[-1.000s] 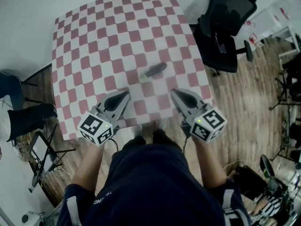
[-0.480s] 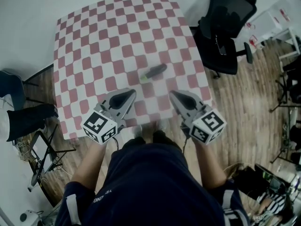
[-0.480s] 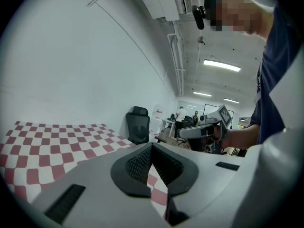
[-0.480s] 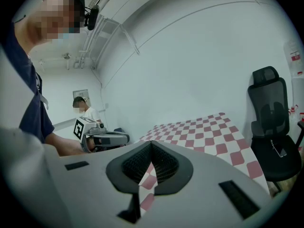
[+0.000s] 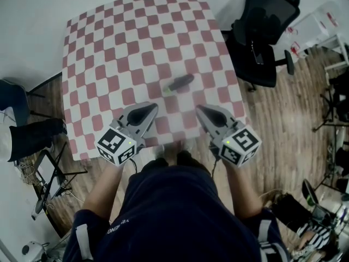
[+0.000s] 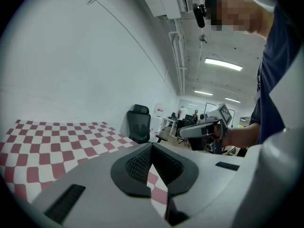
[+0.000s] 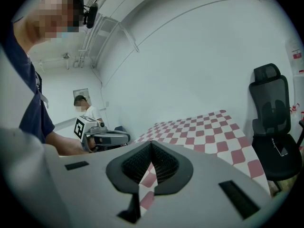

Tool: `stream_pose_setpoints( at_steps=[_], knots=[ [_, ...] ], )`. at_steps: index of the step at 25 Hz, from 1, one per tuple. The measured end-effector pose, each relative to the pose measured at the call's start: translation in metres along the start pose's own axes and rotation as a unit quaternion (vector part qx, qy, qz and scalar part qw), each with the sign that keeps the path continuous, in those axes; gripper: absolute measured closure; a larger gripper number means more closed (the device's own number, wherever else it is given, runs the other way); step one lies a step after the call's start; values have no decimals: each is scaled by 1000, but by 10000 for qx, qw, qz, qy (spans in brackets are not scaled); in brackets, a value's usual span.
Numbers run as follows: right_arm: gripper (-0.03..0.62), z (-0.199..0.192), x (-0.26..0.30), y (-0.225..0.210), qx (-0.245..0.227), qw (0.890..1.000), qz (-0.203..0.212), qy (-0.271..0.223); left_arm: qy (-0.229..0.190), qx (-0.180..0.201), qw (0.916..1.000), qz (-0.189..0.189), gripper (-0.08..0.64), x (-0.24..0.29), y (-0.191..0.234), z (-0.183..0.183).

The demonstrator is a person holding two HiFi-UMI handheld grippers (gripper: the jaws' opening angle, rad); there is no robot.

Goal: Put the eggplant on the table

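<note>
On the checkered counter [image 5: 109, 48], one eggplant [image 5: 180, 82] lies blurred, its detail hard to make out. Two grippers counted, left gripper [image 5: 146, 109] and right gripper [image 5: 203, 111], both pressed together on nothing, short of the eggplant.

place: office/lab | cues: office chair [image 5: 260, 26]; wood floor [image 5: 283, 119]; ceiling strip lights [image 6: 223, 64]

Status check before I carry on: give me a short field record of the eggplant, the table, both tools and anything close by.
object: dark elongated eggplant, pale green at one end, lying on the table
surface: red-and-white checkered table
left tool: jaws together, nothing between them, over the table's near edge, apart from the eggplant
right tool: jaws together, nothing between them, also short of the eggplant
nearby: black office chair beside the table
task state: eggplant already on the table
</note>
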State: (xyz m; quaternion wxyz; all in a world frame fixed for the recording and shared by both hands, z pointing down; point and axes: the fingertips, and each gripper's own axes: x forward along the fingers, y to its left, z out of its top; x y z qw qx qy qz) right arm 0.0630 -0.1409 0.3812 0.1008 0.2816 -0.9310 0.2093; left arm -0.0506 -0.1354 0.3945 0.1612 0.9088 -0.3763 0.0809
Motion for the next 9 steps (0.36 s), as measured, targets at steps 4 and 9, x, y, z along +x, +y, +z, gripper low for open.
stream_pose_setpoints(
  at_steps=[4, 9],
  knots=[
    [577, -1, 3, -2, -4, 10000, 33, 56, 6, 7, 10000, 5, 534, 3, 2, 1],
    [578, -2, 5, -6, -3, 9999, 61, 88, 14, 6, 10000, 36, 534, 8, 5, 0]
  ],
)
